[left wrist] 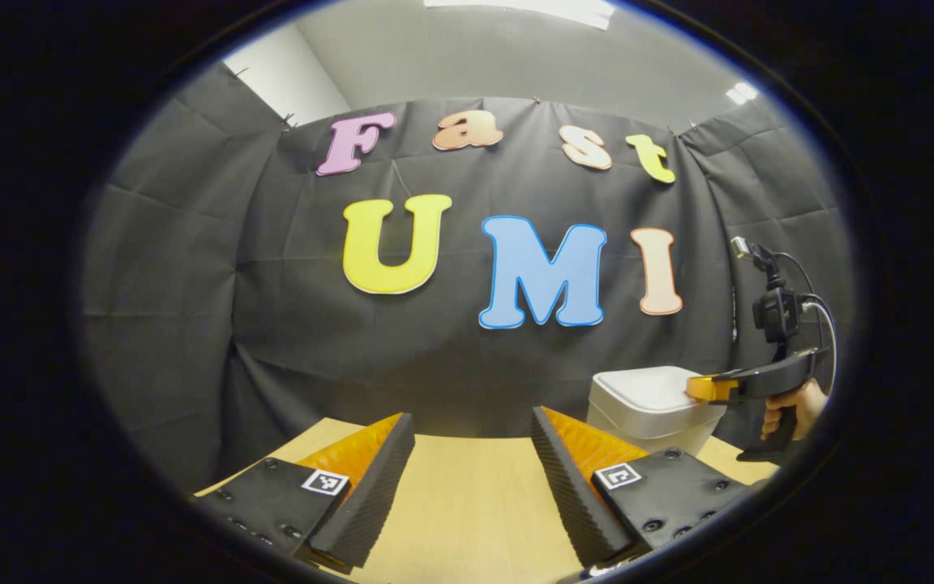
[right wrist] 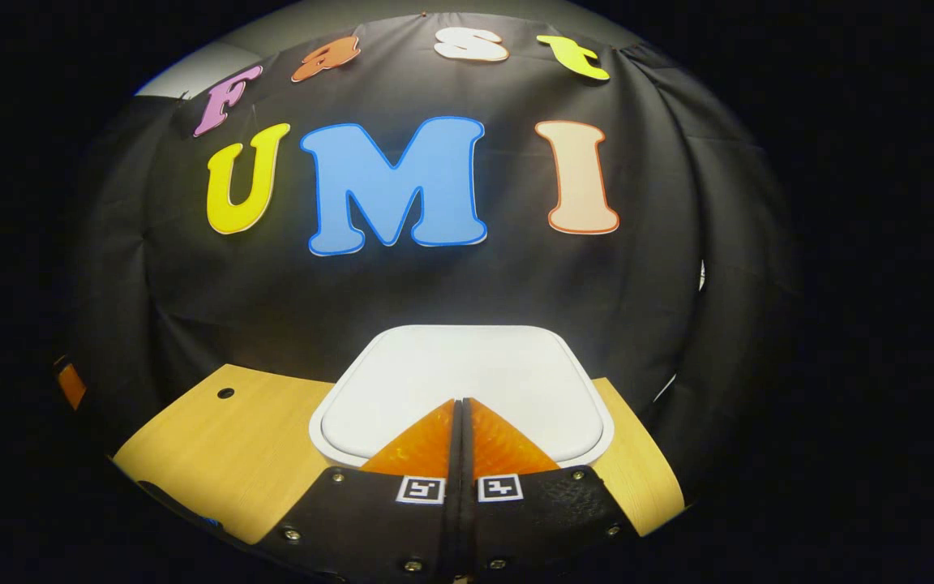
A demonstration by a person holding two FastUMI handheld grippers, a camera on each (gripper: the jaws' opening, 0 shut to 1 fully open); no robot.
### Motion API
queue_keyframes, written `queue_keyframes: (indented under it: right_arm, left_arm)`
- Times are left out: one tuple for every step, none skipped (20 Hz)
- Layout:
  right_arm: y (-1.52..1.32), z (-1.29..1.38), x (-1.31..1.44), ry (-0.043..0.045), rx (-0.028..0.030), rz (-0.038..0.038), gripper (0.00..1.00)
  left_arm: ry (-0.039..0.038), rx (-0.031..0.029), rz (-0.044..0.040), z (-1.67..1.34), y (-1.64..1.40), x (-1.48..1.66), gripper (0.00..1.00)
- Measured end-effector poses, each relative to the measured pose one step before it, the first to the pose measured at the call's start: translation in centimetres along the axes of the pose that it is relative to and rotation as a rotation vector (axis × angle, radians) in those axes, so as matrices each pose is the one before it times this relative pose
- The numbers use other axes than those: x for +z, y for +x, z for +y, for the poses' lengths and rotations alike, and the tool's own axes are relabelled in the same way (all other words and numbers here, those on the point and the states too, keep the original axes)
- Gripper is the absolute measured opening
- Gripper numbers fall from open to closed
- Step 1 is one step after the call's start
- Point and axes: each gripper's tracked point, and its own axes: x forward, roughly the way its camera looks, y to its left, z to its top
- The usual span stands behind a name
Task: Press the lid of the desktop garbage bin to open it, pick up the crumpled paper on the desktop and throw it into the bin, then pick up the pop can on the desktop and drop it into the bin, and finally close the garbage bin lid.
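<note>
Now: right gripper (right wrist: 460, 403) hovering over closed lid of white plastic square-topped bin (right wrist: 516, 365), jaws pressed together, nothing between. Left gripper (left wrist: 473, 426) idling over light wooden tabletop (left wrist: 467, 495), jaws wide apart; bin at its two o'clock.

Light wood tabletop (left wrist: 467, 503) w/ small dark hole (right wrist: 225, 393), poss. screw; black cloth backdrop (left wrist: 191, 284) behind.

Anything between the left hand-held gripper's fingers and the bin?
Nothing: in the left gripper view, bare wooden desktop runs from the open left hand-held gripper to the bin.
</note>
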Motion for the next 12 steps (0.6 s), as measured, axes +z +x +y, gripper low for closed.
queue_keyframes:
  right_arm:
    - [-0.030, 0.028, 0.603, -0.01907, -0.00779, -0.02228, 0.01]
    - [-0.056, -0.050, 0.286, -0.02436, -0.00935, -0.01204, 0.01]
    - [-0.055, -0.075, 0.566, -0.01815, -0.01015, -0.02050, 0.01]
    - [0.094, -0.041, 0.546, -0.00763, -0.00672, -0.01658, 0.01]
    - [0.072, -0.082, 0.778, -0.00286, -0.00427, -0.02014, 0.01]
    - [0.052, -0.074, 0.711, 0.00061, -0.00479, -0.02110, 0.00]
    - [0.210, -0.116, 0.911, 0.00514, -0.00230, -0.02225, 0.00]
    - [0.249, -0.144, 0.794, 0.00489, -0.00164, -0.01723, 0.00]
    - [0.280, -0.222, 0.749, 0.00371, -0.00420, -0.01499, 0.00]
    - [0.428, -0.095, 0.723, 0.00053, -0.00251, -0.01363, 0.00]
    - [0.440, -0.223, 0.551, -0.00108, -0.00559, -0.01170, 0.00]
    - [0.372, -0.193, 0.338, -0.00163, -0.00467, -0.00454, 0.00]
  left_arm:
    - [0.00912, 0.00419, -0.00474, 0.199, 0.030, 0.117, 0.92]
    - [0.00962, 0.00724, -0.00597, 0.253, 0.022, 0.107, 0.91]
    - [0.00737, 0.00853, -0.00430, 0.247, 0.054, 0.109, 0.94]
    - [0.00534, 0.00710, -0.00092, 0.180, -0.073, 0.037, 0.98]
    - [0.00283, 0.00723, 0.00135, 0.162, -0.089, -0.009, 0.98]
    - [0.00099, 0.00702, 0.00133, 0.129, -0.133, 0.026, 0.98]
    - [-0.00073, 0.00761, -0.00123, 0.132, -0.043, 0.084, 0.98]
    - [-0.00051, 0.00715, -0.00094, 0.078, -0.018, -0.010, 0.98]
    - [0.00035, 0.00604, -0.00119, 0.096, -0.019, 0.010, 0.99]
    - [0.00128, 0.00662, -0.00152, 0.156, 0.026, 0.089, 0.99]
    - [0.00182, 0.00727, -0.00128, 0.138, -0.109, 0.024, 0.99]
    - [0.00026, 0.00887, -0.00335, 0.233, -0.066, 0.080, 0.99]
